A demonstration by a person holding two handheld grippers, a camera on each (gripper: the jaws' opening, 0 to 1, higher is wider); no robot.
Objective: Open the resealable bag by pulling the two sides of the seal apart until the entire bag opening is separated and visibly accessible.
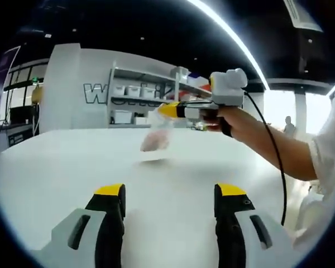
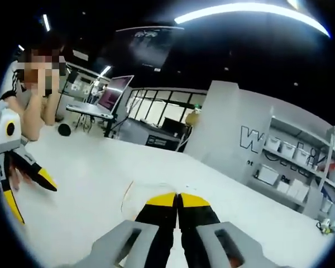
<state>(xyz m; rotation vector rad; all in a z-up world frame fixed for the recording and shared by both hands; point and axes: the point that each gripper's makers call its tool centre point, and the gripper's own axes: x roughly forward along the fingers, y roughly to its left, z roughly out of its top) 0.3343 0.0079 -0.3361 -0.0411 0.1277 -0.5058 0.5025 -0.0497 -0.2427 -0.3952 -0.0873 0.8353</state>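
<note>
In the left gripper view the left claw [image 1: 170, 195] hangs low over the white surface [image 1: 56, 167] with its jaws spread wide and nothing between them. Across from it the person's hand [image 1: 220, 118] reaches in from the right on a bare forearm, holding the right claw [image 1: 166, 109] roughly level above the surface. Its yellow tips are pressed together on the top edge of the resealable bag [image 1: 155, 138], which dangles clear and blurred beneath them, its lower end just over the surface. A black cable [image 1: 274, 151] droops from that gripper along the arm.

In the right gripper view the right claw [image 2: 177, 199] shows its jaws closed tip to tip, with a thin edge of the clear bag [image 2: 125, 200] faintly visible ahead of them. The left claw [image 2: 29, 190] appears at the left, jaws apart. Shelving [image 1: 142, 97] with white bins stands behind, well clear of both claws.
</note>
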